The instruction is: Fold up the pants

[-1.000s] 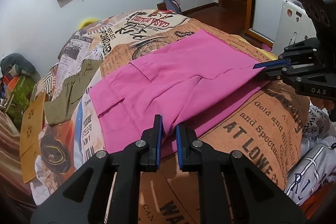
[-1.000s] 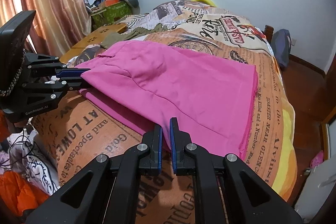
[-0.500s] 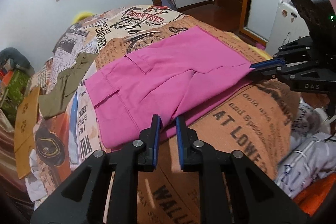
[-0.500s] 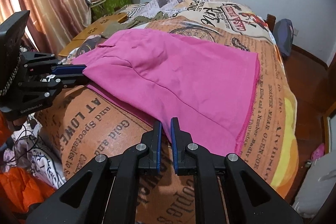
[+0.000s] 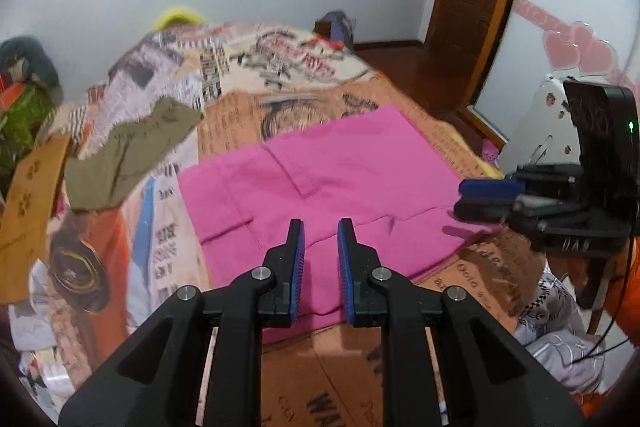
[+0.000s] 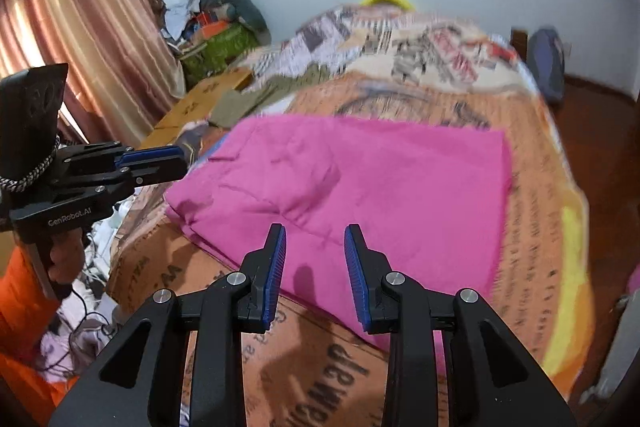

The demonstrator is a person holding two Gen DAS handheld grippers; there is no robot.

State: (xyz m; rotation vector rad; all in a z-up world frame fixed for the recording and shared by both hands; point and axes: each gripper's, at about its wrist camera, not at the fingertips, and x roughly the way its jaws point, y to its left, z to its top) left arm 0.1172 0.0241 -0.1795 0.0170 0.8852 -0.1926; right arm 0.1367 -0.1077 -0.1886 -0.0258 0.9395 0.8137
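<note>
Both grippers have been drawn back and lifted off the near edge of the pink pants (image 5: 320, 183) since the earlier frames, where each pair of jaws stood nearly closed at the cloth. The left gripper (image 5: 321, 227) is now seen with a narrow gap between its blue pads and nothing gripped. The right gripper (image 6: 315, 231) is opening, its gap wider; pink cloth lies behind it, but no fabric is pinched.

The pants are laid flat on the bed (image 5: 352, 379), across the centre of both frames, doubled lengthwise with 1 leg on the other, a pocket flap showing at centre. The release is judged to follow a completed fold: the cloth was let go once it lay where wanted, and the grippers are held just off the near edge, probably so that the fold is not dragged. At least 1 further fold across the length is judged to remain.

In the left wrist view only, a door frame at upper right and an olive garment (image 5: 132, 147) at middle left, lying apart from the pants, are shown clearly. In the right wrist view only, a curtain (image 6: 88, 39) at upper left and the person's hand (image 6: 66, 259) in an orange sleeve, holding the left gripper's handle, are shown. Both views are blurred toward the far end of the bed.
</note>
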